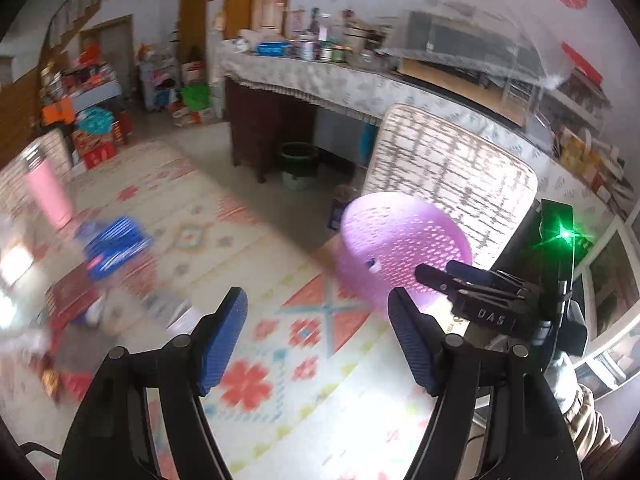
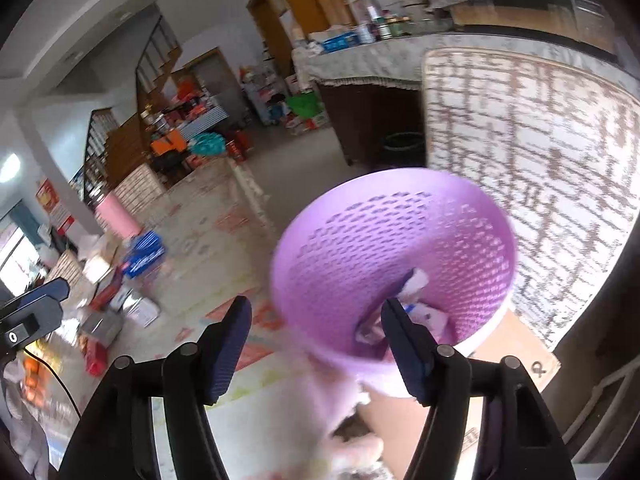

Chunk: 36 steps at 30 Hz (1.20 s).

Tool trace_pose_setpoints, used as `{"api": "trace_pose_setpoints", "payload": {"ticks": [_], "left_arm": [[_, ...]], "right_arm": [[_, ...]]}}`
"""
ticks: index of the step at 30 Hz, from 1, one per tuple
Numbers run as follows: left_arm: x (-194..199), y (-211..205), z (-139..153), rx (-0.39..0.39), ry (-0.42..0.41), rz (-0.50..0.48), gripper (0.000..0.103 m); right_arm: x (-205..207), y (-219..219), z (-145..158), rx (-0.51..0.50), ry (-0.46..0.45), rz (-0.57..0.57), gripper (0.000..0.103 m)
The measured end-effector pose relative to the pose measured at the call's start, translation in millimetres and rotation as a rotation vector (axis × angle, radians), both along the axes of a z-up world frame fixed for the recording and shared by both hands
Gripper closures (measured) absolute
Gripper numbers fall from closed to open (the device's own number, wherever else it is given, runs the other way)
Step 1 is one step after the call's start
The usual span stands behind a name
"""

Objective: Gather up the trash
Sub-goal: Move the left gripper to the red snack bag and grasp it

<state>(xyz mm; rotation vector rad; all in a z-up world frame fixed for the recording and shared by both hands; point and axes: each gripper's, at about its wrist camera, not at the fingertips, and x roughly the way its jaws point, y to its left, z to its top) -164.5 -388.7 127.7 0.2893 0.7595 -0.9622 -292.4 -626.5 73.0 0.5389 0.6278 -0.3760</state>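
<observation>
The round lilac perforated plastic basket (image 2: 394,268) stands tipped toward the right wrist camera, its mouth open to view and a few crumpled white and blue scraps of trash (image 2: 420,308) lying at the bottom. It seems to rest near the right edge of the bench (image 1: 280,344), which carries a patterned cloth with red and teal motifs, and that edge is the worry: a knock from either tool could tip the light basket over and spill what is already gathered. Both views are smeared by motion, so a hurried reach could also miss the rim or the next piece.

The right tool (image 2: 316,344) hangs just in front of the basket, its blue ribbed fingers (image 2: 228,348) wide apart and holding nothing; the right finger overlaps the basket in view, though I cannot tell whether it touches the rim. The left tool (image 1: 318,344) hovers above the cloth, likewise spread and empty, with the basket to its far right.

More rubbish waits at the far left of the bench: a blue printed carton (image 1: 116,246), red packets (image 1: 72,300), and a tall pink tumbler (image 1: 50,194) beyond them, probably not trash
</observation>
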Motion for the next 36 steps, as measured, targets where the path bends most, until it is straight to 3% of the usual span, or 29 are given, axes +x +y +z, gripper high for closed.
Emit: {"api": "trace_pose_setpoints", "payload": {"ticks": [10, 16, 21, 26, 28, 29, 30, 33, 36], "left_arm": [[70, 169, -31, 0.082, -0.022, 0.394, 0.026], [130, 233, -62, 0.138, -0.01, 0.569, 0.026], [180, 257, -87, 0.075, 0.106, 0.625, 0.026], [209, 251, -108, 0.027, 0.21, 0.619, 0.026], [214, 249, -116, 0.011, 0.254, 0.603, 0.042], [214, 249, -118, -0.012, 0.282, 0.581, 0.059], [215, 251, -118, -0.026, 0.29, 0.577, 0.065], [204, 255, -107, -0.017, 0.241, 0.583, 0.069], [193, 265, -94, -0.056, 0.231, 0.571, 0.069]], "right_arm": [[31, 77, -2, -0.016, 0.028, 0.146, 0.029], [51, 117, -3, -0.023, 0.045, 0.214, 0.029], [62, 142, -3, -0.037, 0.06, 0.239, 0.029], [69, 159, -4, -0.046, 0.087, 0.259, 0.029], [75, 166, -3, -0.052, 0.098, 0.274, 0.029], [78, 170, -4, -0.054, 0.102, 0.282, 0.029], [84, 175, -3, -0.055, 0.106, 0.293, 0.029], [101, 191, -5, -0.057, 0.117, 0.337, 0.029], [125, 210, -5, -0.051, 0.126, 0.402, 0.029]]}}
